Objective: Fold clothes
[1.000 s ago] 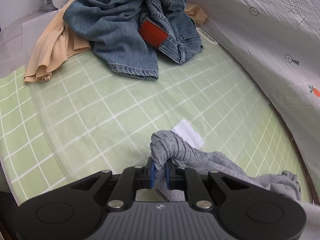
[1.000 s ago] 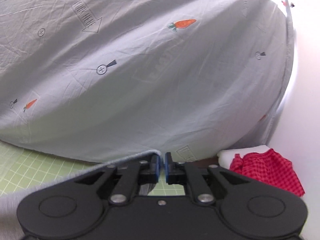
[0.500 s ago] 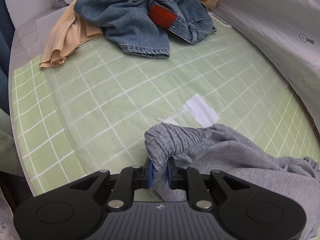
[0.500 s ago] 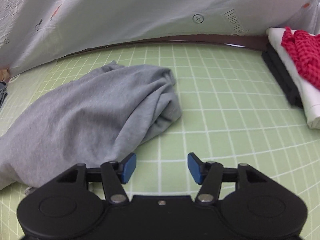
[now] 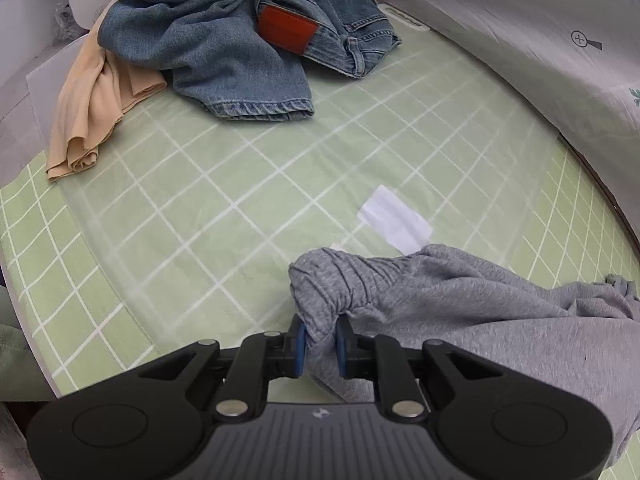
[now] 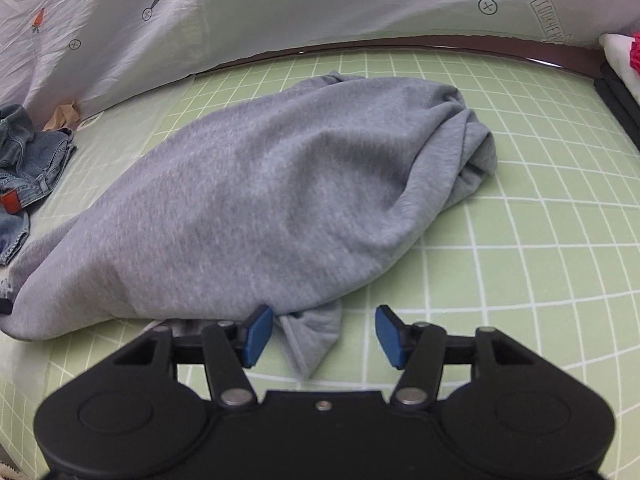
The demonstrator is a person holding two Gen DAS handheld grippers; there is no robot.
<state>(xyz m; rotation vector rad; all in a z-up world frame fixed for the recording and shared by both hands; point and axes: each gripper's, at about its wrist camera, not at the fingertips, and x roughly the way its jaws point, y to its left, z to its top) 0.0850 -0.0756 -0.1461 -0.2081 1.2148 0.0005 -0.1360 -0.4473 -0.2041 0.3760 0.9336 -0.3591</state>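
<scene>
Nearest, the left gripper is clamped on a gathered, elastic-looking edge of the grey garment. The right gripper is spread wide with a small grey corner lying between its pads, unheld. The garment lies bunched mid-mat on the green grid mat; judging by this, it is being laid out for folding, and the right gripper needs a hold. Jeans and tan cloth lie heaped at the mat's far edge. The garment's type is unclear.

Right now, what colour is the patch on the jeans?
Orange-red, a rectangular patch on the blue jeans; clearest in the left wrist view.
</scene>
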